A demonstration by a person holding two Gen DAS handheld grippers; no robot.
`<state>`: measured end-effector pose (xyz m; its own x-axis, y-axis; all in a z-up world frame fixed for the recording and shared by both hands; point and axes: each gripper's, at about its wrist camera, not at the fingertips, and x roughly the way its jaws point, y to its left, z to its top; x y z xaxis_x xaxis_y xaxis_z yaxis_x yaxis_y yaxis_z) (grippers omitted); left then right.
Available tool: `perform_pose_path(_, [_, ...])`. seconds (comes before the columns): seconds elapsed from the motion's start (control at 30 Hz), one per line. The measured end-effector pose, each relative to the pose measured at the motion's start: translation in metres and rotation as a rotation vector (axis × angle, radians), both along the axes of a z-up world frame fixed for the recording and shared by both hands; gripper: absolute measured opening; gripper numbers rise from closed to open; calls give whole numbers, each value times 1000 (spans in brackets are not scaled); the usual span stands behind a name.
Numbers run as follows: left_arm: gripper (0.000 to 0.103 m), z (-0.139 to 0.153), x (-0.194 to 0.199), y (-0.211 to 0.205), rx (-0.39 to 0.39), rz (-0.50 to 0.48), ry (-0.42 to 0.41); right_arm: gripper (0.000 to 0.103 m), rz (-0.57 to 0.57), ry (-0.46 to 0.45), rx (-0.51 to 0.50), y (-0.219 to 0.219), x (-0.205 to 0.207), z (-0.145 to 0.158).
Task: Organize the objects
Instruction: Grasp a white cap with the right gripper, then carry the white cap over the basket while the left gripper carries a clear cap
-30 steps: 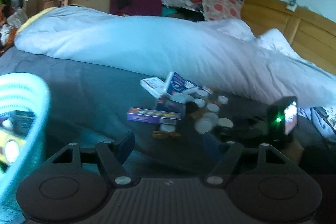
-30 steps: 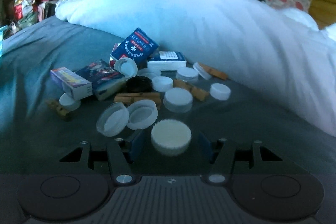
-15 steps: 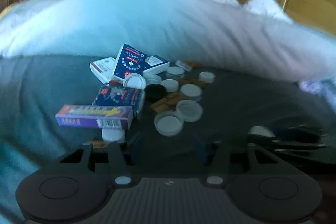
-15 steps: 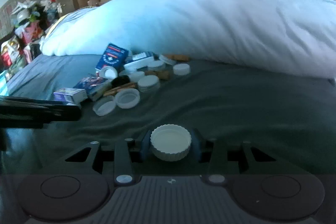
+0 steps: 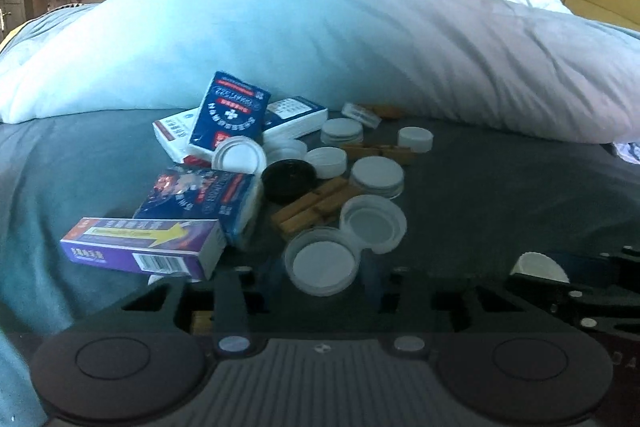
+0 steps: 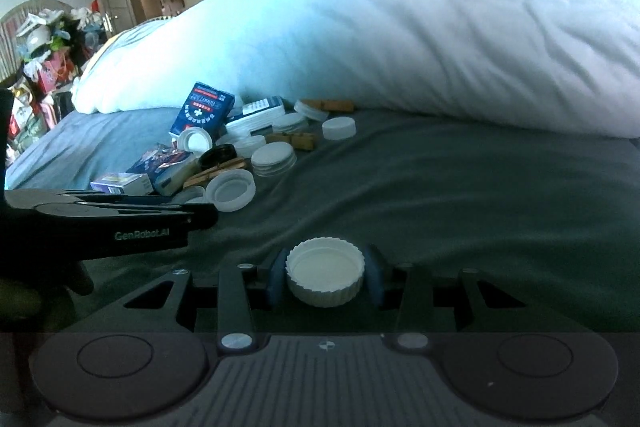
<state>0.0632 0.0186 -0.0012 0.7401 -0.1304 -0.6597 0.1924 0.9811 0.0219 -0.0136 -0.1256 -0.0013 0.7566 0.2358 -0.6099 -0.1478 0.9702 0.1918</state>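
The right gripper is clamped on a ribbed white cap, its blue pads pressing the cap's sides; the cap's open hollow faces up and toward the camera. It is held above the grey bedsheet, well apart from the pile of small items, which lies beyond and to the left of the cap. In the left wrist view this same cap shows at the right edge, gripped in dark fingers.

The left gripper has its fingers spread moderately wide on either side of a translucent lid that lies open side up on the sheet; whether the pads touch it cannot be told, as they are dark and blurred. In the right wrist view the left gripper reaches in from the left edge toward the pile.

Taking the translucent lid as landmark: a second clear lid overlaps its far right rim. Just behind lie wooden clothespins, then a black lid and a flat white cap. To its left sits a purple box, with a dark blue packet leaning behind that. Farther back, a blue box stands tilted against white boxes, with more white caps nearby. Behind everything rises a white duvet.
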Motion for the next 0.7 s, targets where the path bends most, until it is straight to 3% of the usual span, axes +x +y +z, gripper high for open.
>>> perform_pose_path(0.17, [41,38,-23,7,23,49,-74,42,3,-36,-11,0,-4,8])
perform_pose_path(0.33, [42,101,-63,43,50,146,-180,42,41,-99,-28,13,-16,34])
perform_pose_path(0.5, [42,157,-107,97,68,291,-284,42,106,-176,11,50,-26,82])
perform_pose_path(0.7, [42,213,-160,183,90,503,-367,42,272,-293,59,129,-31,158])
